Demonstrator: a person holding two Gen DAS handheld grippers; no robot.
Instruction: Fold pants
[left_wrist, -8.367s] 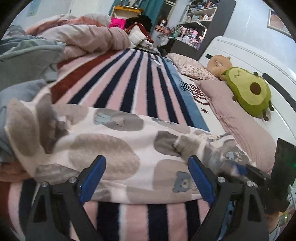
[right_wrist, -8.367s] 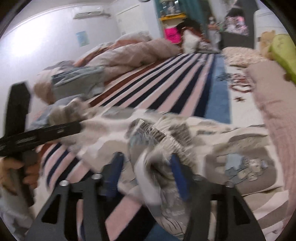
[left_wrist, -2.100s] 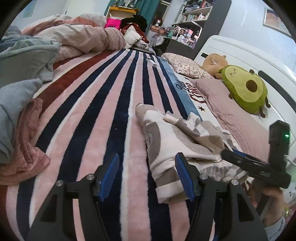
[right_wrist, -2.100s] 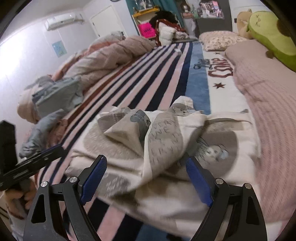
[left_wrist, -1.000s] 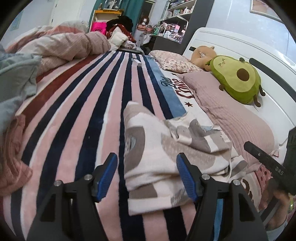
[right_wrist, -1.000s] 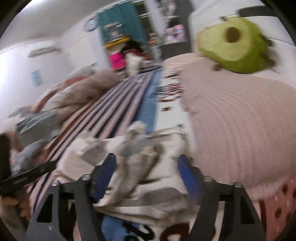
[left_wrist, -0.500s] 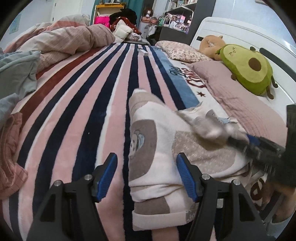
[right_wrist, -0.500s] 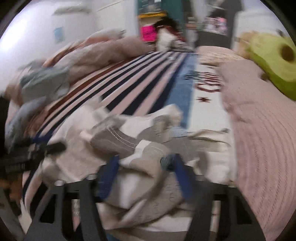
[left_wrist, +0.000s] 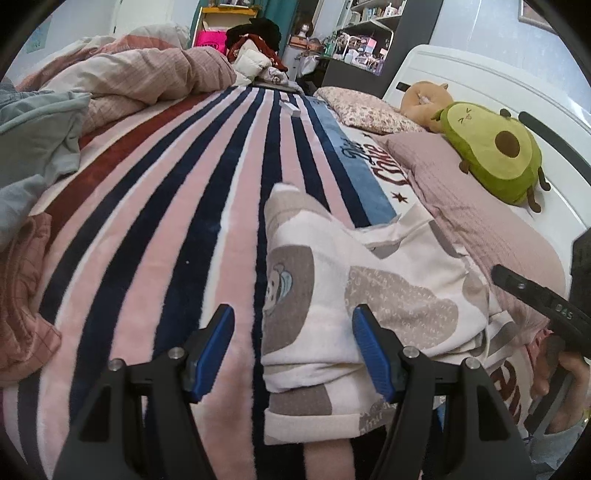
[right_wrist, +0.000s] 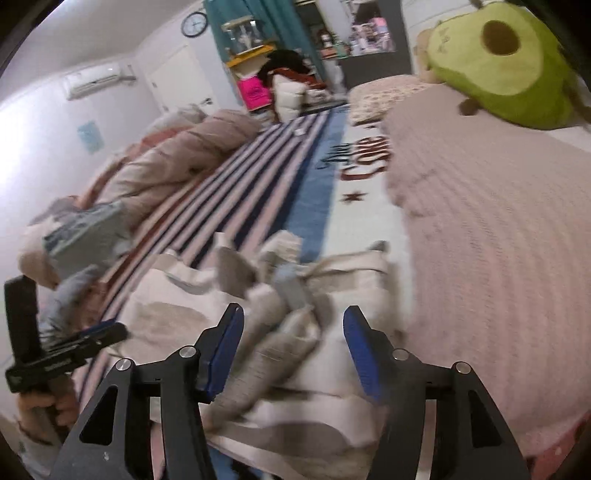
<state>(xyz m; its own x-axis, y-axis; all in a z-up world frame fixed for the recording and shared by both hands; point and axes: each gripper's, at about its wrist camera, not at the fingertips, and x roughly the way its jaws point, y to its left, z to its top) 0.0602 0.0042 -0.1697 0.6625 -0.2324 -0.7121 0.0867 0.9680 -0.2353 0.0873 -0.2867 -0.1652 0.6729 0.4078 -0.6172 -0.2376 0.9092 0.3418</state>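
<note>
The pants (left_wrist: 354, 295), cream with grey blotches and a small bear print, lie in a folded bundle on the striped blanket (left_wrist: 192, 206) that covers the bed, their far edge reaching the blue band and the lettering beside the pink pillow (left_wrist: 476, 221). Seen from the right wrist, the pants (right_wrist: 295, 325) show loose, rumpled layers on top (the picture is blurred there, so the folds cannot be traced).

The left gripper (left_wrist: 293, 347) hovers low over the near end of the bundle, its blue fingers (left_wrist: 214, 347) spread wide and gripping nothing; one finger is over the blanket, the other over the cloth. The right gripper (right_wrist: 293, 354) sits just above the pants from the pillow side, its fingers (right_wrist: 360, 354) likewise apart and released, the crumpled cloth lying between and beneath them. Each camera catches the other tool at its edge, held in a bare hand (right_wrist: 48, 402).

An avocado plush (left_wrist: 495, 162) rests on the pillow against the white headboard (left_wrist: 480, 85). A heap of clothes (left_wrist: 33, 155) and a rumpled pink duvet (left_wrist: 147, 77) lie along the bed's far side, well apart from the pants.
</note>
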